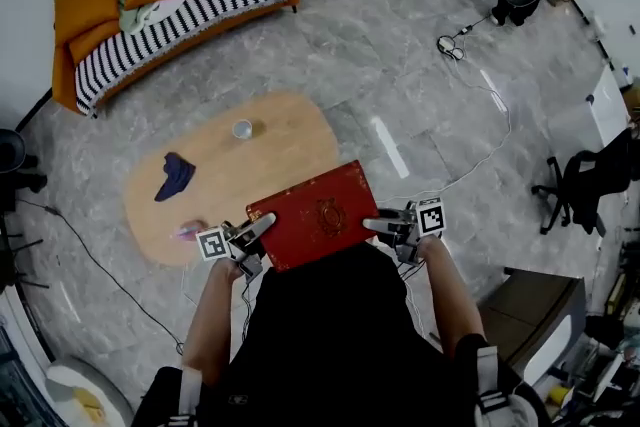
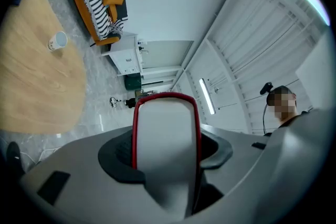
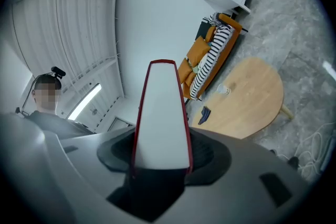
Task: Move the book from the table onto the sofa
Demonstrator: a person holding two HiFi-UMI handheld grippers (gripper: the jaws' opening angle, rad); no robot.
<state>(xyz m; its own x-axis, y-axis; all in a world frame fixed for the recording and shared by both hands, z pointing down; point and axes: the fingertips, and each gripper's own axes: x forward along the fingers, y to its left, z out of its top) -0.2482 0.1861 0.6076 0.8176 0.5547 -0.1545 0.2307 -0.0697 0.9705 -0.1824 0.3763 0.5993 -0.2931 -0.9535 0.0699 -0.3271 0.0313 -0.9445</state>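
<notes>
– In front of your chest, why is the red book (image 1: 318,215) up in the air?
– Your left gripper (image 1: 258,229) and right gripper (image 1: 378,226) each squeeze one side, so it stays flat. It looks lifted off the wooden table (image 1: 280,150). The striped sofa (image 1: 185,20) is far away.

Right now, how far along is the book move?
Done: the book is off the table, clamped at each end by the left hand-held gripper and the right hand-held gripper. In hand: the carry. Left: walk it to the sofa and set it down.
</notes>
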